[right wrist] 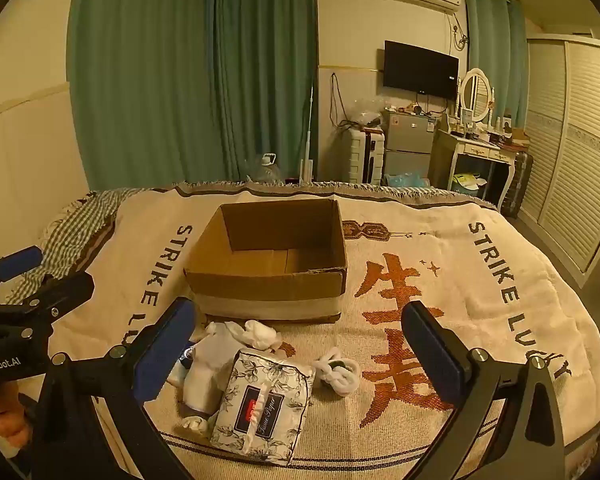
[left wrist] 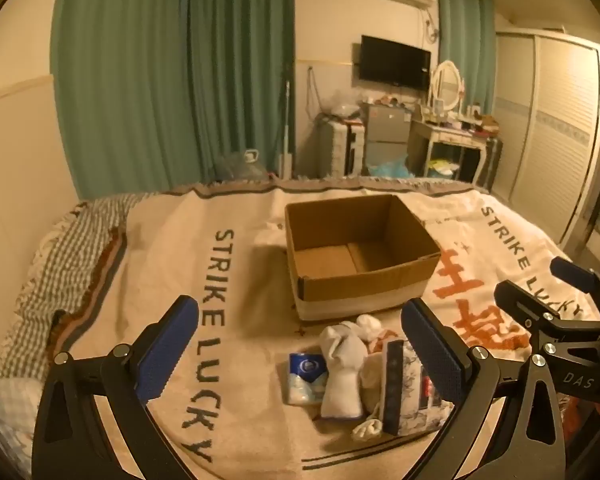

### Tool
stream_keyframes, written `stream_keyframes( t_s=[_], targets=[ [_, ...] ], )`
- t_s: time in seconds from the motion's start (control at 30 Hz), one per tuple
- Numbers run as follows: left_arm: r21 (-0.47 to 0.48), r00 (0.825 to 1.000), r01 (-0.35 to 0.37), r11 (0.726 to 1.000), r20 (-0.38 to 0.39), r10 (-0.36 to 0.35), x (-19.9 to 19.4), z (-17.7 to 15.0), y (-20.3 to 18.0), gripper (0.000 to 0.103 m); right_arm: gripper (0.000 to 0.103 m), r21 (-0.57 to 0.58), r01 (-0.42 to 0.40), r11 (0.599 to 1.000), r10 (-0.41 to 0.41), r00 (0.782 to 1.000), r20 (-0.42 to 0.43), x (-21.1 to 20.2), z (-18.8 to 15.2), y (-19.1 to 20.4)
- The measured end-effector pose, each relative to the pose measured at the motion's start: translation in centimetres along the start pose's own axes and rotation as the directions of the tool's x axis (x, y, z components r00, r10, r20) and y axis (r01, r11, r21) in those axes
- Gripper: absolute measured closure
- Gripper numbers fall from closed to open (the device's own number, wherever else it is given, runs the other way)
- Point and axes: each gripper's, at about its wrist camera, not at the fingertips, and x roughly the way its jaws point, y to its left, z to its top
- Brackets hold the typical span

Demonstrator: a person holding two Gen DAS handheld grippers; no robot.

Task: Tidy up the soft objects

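Nearest the right wrist camera, a floral-printed tissue pack (right wrist: 262, 404) lies on the blanket (right wrist: 452, 320), between the widely spread blue pads of the right gripper (right wrist: 300, 354), which holds nothing. Just left of the pack, and touching it, is a folded white sock bundle (right wrist: 206, 368), with a knotted white sock (right wrist: 260, 332) behind it and a coiled white cloth piece (right wrist: 338, 370) lying apart to the right. From the left wrist camera, the left gripper (left wrist: 300, 350) is likewise spread wide and empty above the same heap, where a small blue-and-white tissue packet (left wrist: 306, 378) lies beside the sock bundle's left edge. All the soft items sit in front of the open cardboard box (right wrist: 272, 276), near its front wall; its inside appears bare. Beyond the bed hang green curtains (right wrist: 192, 80), with a wall television (right wrist: 420, 68) and a dressing table (right wrist: 480, 148) to the right.
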Motion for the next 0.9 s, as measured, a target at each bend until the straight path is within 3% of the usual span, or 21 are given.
stream_keyframes(
  t_s=[0.9],
  targets=[
    [-0.008,1.0,-0.001,1.0,-0.002,0.001,0.14,-0.09,0.22,0.0,0.0,0.0,0.002,1.0,-0.002,1.0,-0.017,0.24,-0.27,-0.18]
  ],
)
